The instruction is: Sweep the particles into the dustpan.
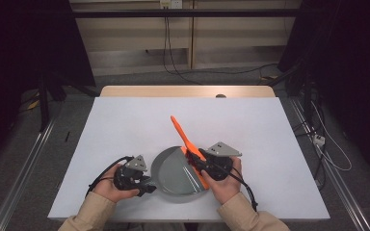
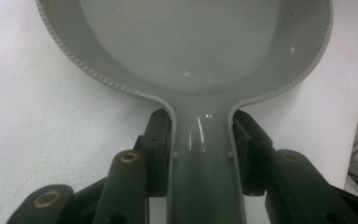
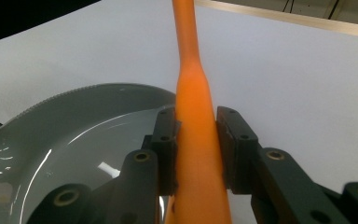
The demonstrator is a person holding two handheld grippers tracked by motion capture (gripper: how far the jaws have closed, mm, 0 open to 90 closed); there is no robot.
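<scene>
While the grey plastic frying pan [image 1: 176, 174] sits low in the middle of the high view on the white table [image 1: 125, 130], both tools are already clamped on their things, so the picking-up part of the work looks done. The left gripper [image 1: 144, 186] is closed on the pan's handle: in the left gripper view the two black jaws press on either side of the grey handle [image 2: 204, 154], with the round bowl of the pan filling the top of the frame. The right gripper [image 1: 196, 161] grips the orange plastic spatula [image 1: 180, 132]; in the right gripper view its jaws squeeze the widening orange shaft [image 3: 196, 135], and the handle runs up and out of the top edge.

What seems left is the actual stirring or scraping inside the pan, since the pan's floor looks bare and glossy.

The spatula's blade is hard to make out: in the high view its lower end is mostly covered by the right gripper and hand [image 1: 224, 180], and only an orange strip along the pan's right rim shows. Whether the blade touches the pan floor or hovers above it I cannot tell. The end of the pan handle is hidden under the left gripper.
</scene>
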